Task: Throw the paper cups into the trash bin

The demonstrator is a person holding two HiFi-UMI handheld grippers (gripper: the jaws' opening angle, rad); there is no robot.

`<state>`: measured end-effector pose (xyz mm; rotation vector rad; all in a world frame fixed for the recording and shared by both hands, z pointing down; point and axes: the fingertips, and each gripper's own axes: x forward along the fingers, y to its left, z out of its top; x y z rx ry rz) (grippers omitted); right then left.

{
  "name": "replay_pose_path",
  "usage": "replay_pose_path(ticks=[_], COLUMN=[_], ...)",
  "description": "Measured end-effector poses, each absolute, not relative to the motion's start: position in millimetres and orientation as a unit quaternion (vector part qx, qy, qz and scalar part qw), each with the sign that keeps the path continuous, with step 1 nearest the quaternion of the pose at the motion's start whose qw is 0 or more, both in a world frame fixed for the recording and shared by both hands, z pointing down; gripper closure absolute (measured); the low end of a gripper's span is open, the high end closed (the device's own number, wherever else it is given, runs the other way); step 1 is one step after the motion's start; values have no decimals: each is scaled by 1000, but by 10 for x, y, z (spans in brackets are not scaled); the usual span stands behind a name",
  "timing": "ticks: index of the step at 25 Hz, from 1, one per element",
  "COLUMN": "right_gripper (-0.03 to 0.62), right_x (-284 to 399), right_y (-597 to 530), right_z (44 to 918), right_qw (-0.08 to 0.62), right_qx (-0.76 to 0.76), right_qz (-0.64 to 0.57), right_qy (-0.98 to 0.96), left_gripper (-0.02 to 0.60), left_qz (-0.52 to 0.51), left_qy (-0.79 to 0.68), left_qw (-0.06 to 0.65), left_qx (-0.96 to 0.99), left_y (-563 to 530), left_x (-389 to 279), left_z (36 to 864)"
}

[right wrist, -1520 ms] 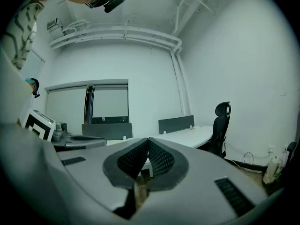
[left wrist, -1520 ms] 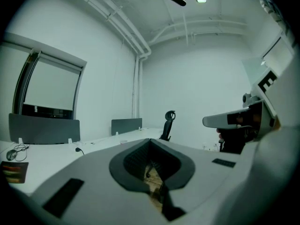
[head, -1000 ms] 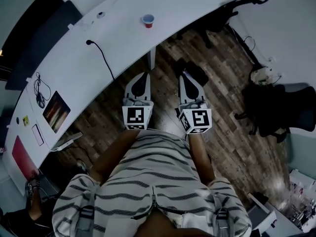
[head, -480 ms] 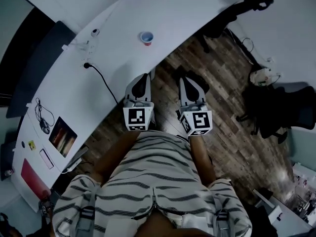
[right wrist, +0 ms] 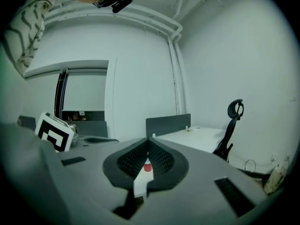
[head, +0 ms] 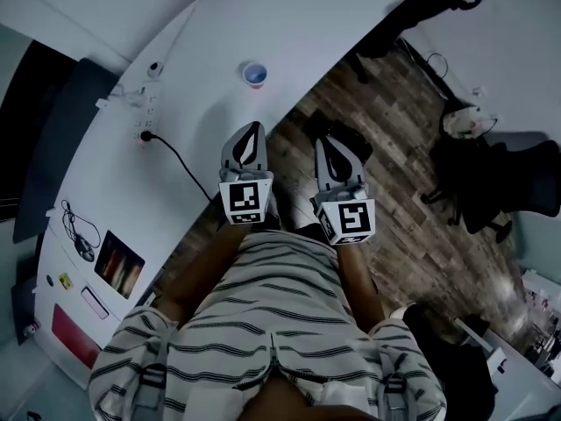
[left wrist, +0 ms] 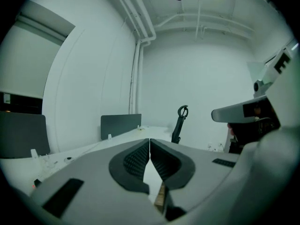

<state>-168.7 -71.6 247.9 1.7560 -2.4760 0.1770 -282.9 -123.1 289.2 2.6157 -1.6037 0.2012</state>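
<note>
Red paper cup (head: 255, 74) is standing upright on the white table (head: 316, 16), alone near the curved edge and well ahead of both my claws. I am holding the left claw (head: 252, 128) and the right claw (head: 332, 140) side by side, each with its jaws pressed together on nothing. The right one is lining up best, with the cup showing below its tips. To take it well, I should be opening those jaws wide before reaching, then closing gently around the wall without crushing the paper. Whether the cup is holding anything I cannot tell, and no trash bin is showing clearly.
</note>
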Motion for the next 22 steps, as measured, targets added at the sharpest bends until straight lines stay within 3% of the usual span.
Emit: replay_pose_path(ticks=[22], right_gripper=[583], right_x=[-1528], right_y=[-997], right_z=[2797], right_qw=[56], right_qx=[565], right_qz=[99], right_qy=[-817], left_gripper=[555], left_qz=[104], left_qy=[-557], left_qw=[67], left_qx=[821], left_y=[-2169], left_x=[-2741], left_z=[3799])
